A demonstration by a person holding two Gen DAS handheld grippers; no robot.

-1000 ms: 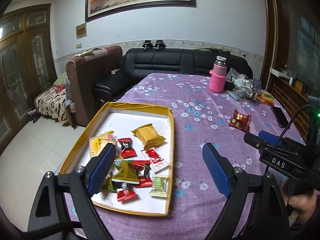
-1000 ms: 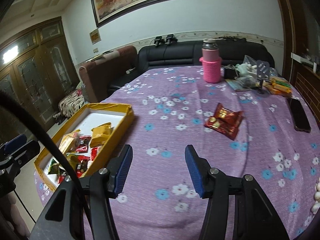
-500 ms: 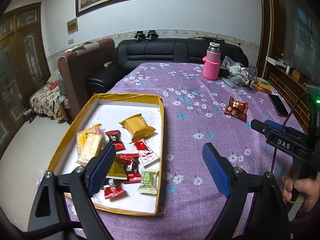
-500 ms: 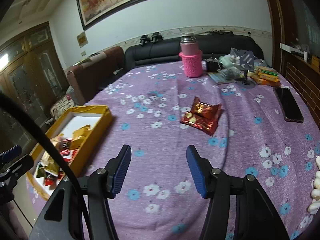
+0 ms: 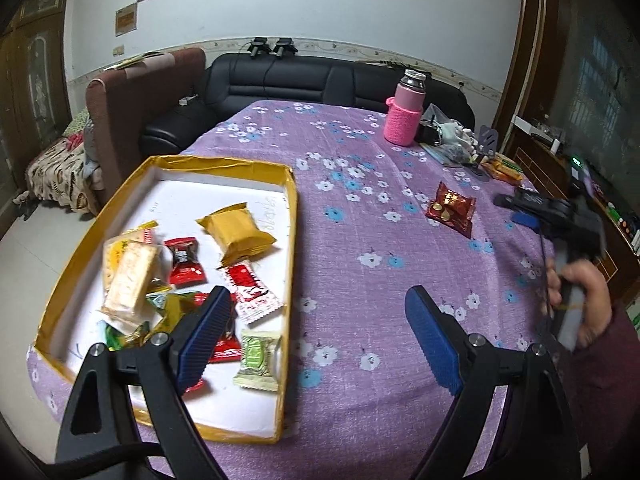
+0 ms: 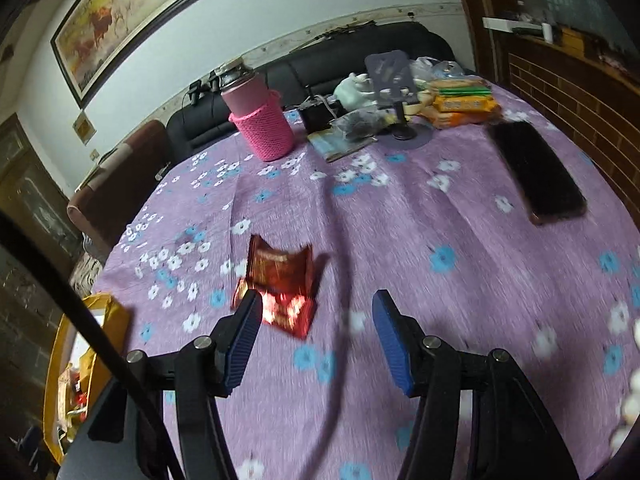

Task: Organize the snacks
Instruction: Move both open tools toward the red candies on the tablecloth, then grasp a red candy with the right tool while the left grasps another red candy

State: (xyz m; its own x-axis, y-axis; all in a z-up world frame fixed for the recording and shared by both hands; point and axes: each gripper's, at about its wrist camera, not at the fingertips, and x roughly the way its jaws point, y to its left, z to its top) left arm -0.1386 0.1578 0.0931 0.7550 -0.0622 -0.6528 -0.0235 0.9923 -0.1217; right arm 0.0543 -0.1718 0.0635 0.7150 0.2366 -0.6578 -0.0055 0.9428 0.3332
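1. The right gripper [image 6: 316, 334] sits low in the right wrist view, jaws about half apart and empty. Its left pad [image 6: 244, 340] overlaps the near edge of the red packet [image 6: 280, 286] in the picture; whether it touches is unclear, as the frame is blurred.

2. The left gripper [image 5: 316, 340] fills the bottom of the left wrist view, jaws wide apart, holding nothing. Its left pad [image 5: 204, 336] hangs over the near snacks in the box [image 5: 291, 216], its right pad over bare cloth.

3. The red packet lies alone at centre left of the right view, on the purple tablecloth [image 6: 400, 240], well apart from the box at the lower left edge. In the left view it shows at mid right.

4. The box, left of centre in the left view, holds a yellow pack [image 5: 236, 232], a biscuit pack [image 5: 130, 276] and several small sweets.

5. At the top of the right view stand a pink flask [image 6: 260, 120], a phone [image 6: 536, 172] at upper right, and a clutter of bags.

6. Risks, as I judge them:
   - The packet lies flat and glossy; pads closing from above may slide over it or push it away.
   - It sits left of the jaws' middle, so closing now could catch only a corner, and it may drop on the way.
   - The pads may pinch the soft cloth and drag it, shifting the flask or phone.
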